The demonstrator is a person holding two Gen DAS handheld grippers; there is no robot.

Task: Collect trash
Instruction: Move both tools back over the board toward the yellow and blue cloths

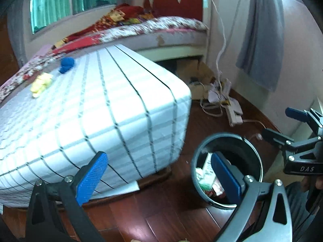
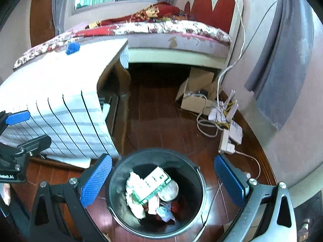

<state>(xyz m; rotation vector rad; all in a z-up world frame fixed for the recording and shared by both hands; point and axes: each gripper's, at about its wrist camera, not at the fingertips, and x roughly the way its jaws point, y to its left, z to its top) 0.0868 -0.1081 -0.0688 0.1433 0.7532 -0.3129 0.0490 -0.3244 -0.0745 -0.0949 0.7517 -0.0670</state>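
Since the right gripper (image 2: 162,179) sat directly over the black bin (image 2: 157,193), its blue pads (image 2: 96,180) spread wide and holding nothing, my read is that the drop step was done or about to reset. Bin stood on the wood floor (image 2: 159,111), just beside the corner of the striped mattress (image 2: 60,92), presumably parked there so both hands could reach it from the bed side. Inside it: a green-and-white carton (image 2: 154,184) lying flat on top of crumpled paper (image 2: 133,193) and other wrappers, so it was already partly filled.

Left gripper (image 1: 159,178) was also spread apart, empty, aimed between the mattress edge and the bin rim. Its right pad overlapped the bin opening in that view; whether it touched the rim I couldn't tell.

Remaining candidates, by my guess: a crumpled blue piece (image 1: 66,64) and a yellow piece (image 1: 41,83) on top of the mattress, well apart from the bin, near each other. Both blurred, material unclear.

Cardboard box (image 2: 196,92) and power strip with cables (image 2: 227,141) lay by the wall. Likely not trash, and a snag risk if a gripper swings that way.
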